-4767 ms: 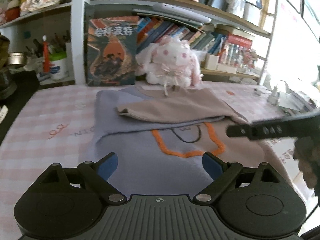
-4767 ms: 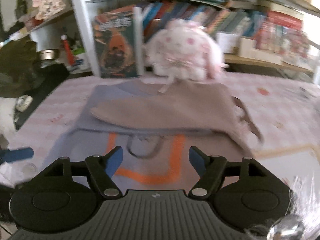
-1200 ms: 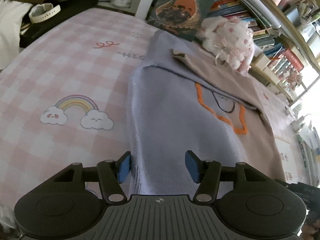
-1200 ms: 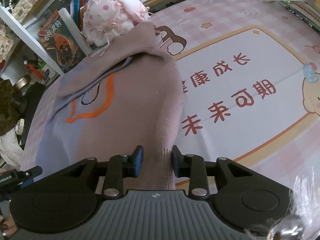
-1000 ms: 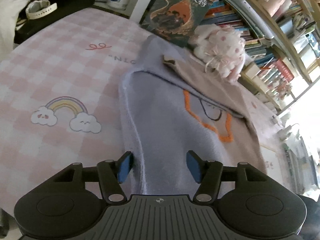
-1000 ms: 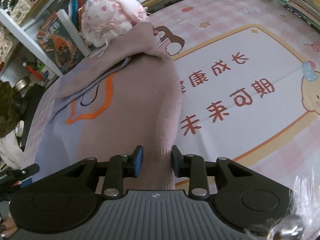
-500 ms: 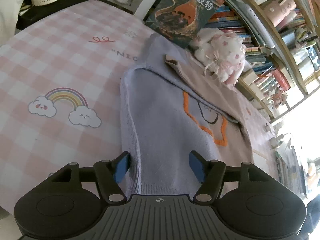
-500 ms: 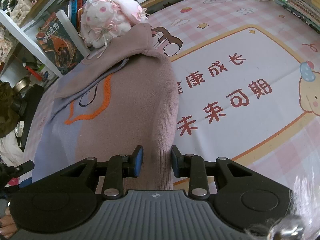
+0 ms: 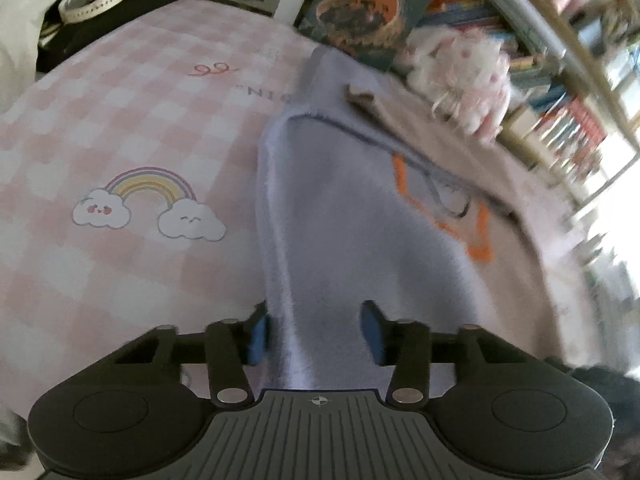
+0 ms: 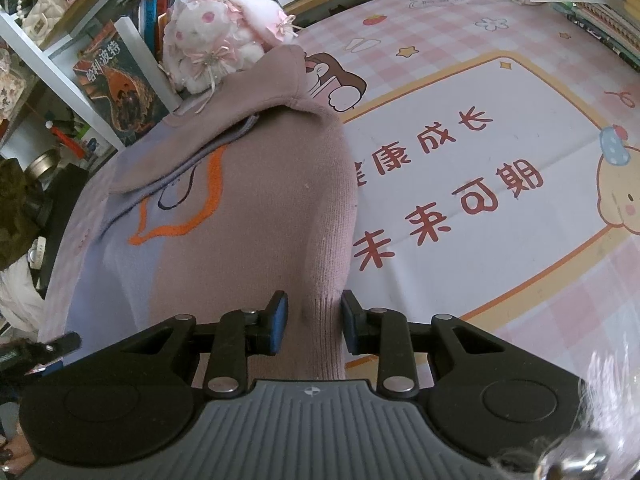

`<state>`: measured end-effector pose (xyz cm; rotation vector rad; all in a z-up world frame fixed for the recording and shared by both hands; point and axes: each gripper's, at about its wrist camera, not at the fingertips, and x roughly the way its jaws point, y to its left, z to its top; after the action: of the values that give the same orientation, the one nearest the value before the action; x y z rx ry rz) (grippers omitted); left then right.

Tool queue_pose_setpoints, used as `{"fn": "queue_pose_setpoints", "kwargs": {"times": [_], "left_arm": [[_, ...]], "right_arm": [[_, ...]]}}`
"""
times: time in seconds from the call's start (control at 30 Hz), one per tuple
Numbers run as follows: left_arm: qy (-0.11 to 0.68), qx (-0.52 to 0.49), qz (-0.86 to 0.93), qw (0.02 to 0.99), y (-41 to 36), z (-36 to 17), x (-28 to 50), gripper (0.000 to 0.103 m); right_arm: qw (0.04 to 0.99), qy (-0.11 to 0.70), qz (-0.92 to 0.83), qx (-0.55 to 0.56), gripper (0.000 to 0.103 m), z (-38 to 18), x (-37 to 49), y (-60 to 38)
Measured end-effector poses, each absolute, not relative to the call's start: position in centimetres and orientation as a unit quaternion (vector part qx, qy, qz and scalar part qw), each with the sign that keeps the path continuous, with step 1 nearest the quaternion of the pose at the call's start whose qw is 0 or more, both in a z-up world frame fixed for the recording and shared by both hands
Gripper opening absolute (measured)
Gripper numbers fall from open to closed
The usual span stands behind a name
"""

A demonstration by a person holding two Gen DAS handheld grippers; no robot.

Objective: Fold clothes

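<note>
Sweater (image 9: 360,248) fabric fills the near part of both wrist views, spread flat on the table (image 9: 120,128) with its pink checked cloth. The left hand-held gripper (image 9: 316,336) has its jaws closing around the lilac hem corner, the cloth between the blue pads but not clearly pinched. The right hand-held gripper (image 10: 312,326) is clamped on the mauve hem corner, ribbed knit bunched between its pads. Farther along, an orange outline design sits mid-garment, and a mauve sleeve lies folded across the chest. Beyond the collar sits a pink plush toy (image 10: 216,52), just beside a book (image 10: 116,88) leaning against the shelves (image 9: 560,92).
</note>
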<state>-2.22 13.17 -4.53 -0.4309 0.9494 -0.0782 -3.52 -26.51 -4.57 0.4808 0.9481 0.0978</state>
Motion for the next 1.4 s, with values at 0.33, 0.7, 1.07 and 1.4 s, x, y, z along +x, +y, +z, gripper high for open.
{"fn": "queue_pose_setpoints", "kwargs": {"times": [0.33, 0.7, 1.07, 1.4], "left_arm": [[0.460, -0.161, -0.027, 0.873, 13.4, -4.3, -2.5, 0.004], [0.454, -0.180, -0.046, 0.871, 12.1, -3.3, -6.6, 0.004], [0.463, -0.204, -0.047, 0.861, 10.5, -3.6, -12.6, 0.004], [0.375, -0.366, -0.073, 0.849, 12.5, -0.5, -13.2, 0.004]], "right_arm": [[0.857, 0.457, 0.040, 0.233, 0.008, -4.7, -3.6, -26.9], [0.859, 0.444, 0.041, 0.252, 0.008, -3.7, -7.5, -29.3], [0.848, 0.458, 0.040, 0.265, 0.008, -4.2, -13.5, -32.1], [0.837, 0.398, 0.085, 0.366, 0.008, -1.2, -15.2, -35.2]]}}
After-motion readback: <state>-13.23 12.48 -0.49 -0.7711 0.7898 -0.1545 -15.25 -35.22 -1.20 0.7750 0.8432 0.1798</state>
